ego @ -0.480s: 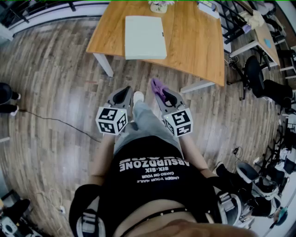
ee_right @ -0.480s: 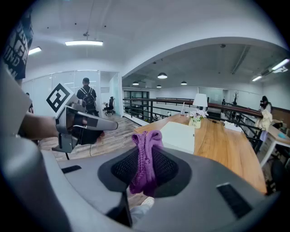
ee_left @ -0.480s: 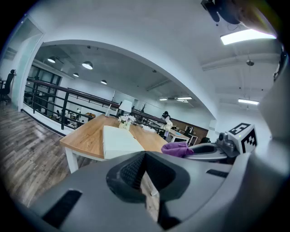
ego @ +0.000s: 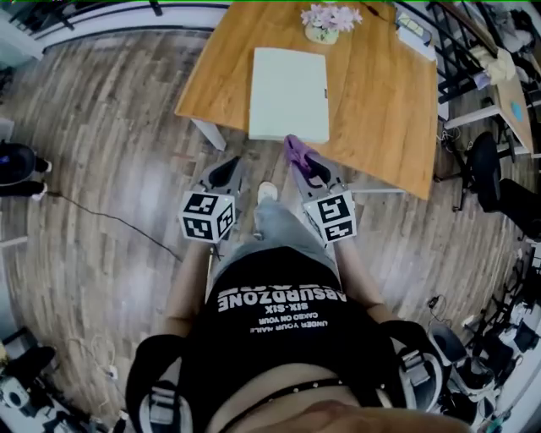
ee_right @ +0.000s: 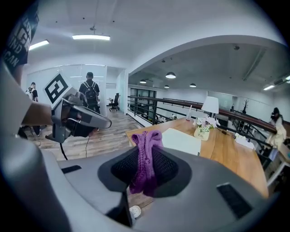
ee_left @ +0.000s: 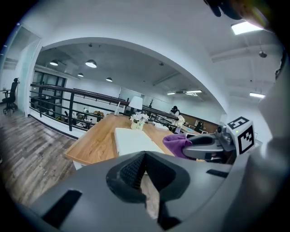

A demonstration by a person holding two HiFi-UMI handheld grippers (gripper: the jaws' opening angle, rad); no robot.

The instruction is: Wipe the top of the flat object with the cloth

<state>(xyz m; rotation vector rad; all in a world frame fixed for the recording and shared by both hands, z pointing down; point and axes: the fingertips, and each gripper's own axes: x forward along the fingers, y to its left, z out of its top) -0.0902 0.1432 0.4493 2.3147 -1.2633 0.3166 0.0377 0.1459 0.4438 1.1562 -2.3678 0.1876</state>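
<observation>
Table (ego: 380, 93) is set on plank floor (ego: 110, 127), ahead of the claws; board (ego: 289, 82) is laid on it, flowerpot (ego: 325, 25) beyond. Cloth (ego: 294, 151) is pinched by right claw (ego: 306, 167); left claw (ego: 226, 172) is pressed together.

cloth (ego: 293, 150): purple | flat board (ego: 289, 82): pale white | tabletop (ego: 385, 93): orange-brown wood grain | floor (ego: 101, 127): grey-brown planks | left tool (ego: 228, 169), right tool (ego: 304, 167): grey with black-and-white square markers | flowers (ego: 331, 17): pink, white

A small flower pot (ego: 325, 24) stands on the wooden table (ego: 380, 93), while a black cable (ego: 103, 215) trails across the plank floor (ego: 101, 127).
</observation>
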